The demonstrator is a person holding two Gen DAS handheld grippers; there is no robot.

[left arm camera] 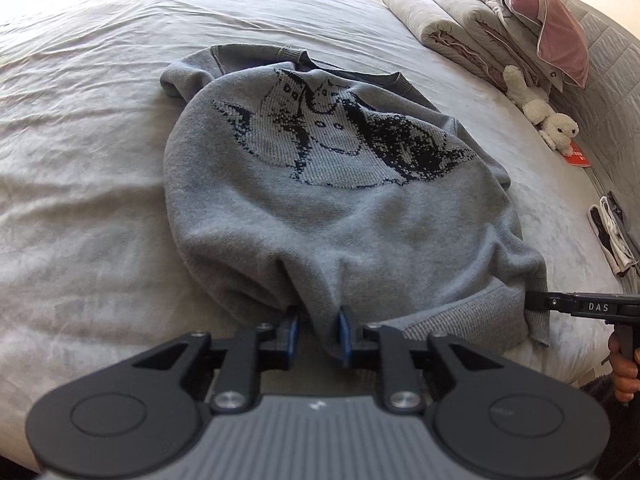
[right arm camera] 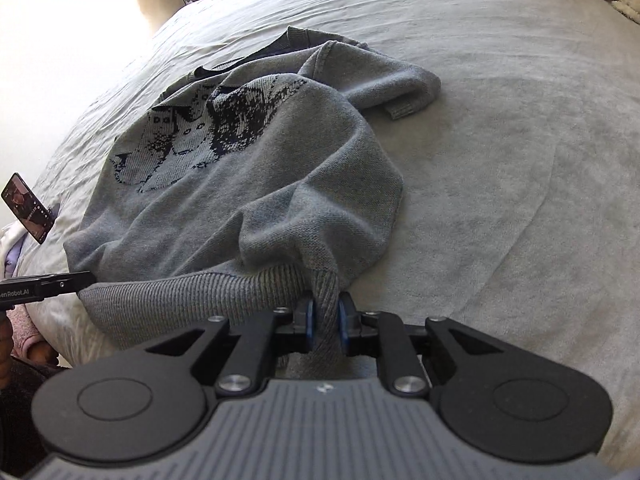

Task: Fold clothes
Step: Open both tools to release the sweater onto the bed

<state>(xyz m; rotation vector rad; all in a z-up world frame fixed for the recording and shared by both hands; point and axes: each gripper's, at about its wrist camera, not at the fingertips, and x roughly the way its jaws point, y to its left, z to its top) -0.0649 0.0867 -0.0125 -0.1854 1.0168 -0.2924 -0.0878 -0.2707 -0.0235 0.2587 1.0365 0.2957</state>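
Note:
A grey knit sweater (left arm camera: 304, 208) with a dark animal print lies on the bed, collar at the far end and sleeves tucked under. My left gripper (left arm camera: 318, 334) is shut on the sweater's near hem, which bunches between the blue pads. In the right wrist view the same sweater (right arm camera: 224, 184) stretches away to the left, and my right gripper (right arm camera: 325, 322) is shut on the ribbed hem at its other corner. Each gripper's tip shows in the other's view: the right one (left arm camera: 536, 302) at the hem's right end, the left one (right arm camera: 80, 280) at the hem's left end.
The pale grey bedsheet (left arm camera: 80, 160) spreads wide on the left. Folded grey quilts and a pink pillow (left arm camera: 560, 32) are stacked at the far right, with a white plush toy (left arm camera: 540, 112) below them. A phone (right arm camera: 28, 208) stands at the bed's left edge. A hand (left arm camera: 624, 368) holds the right gripper.

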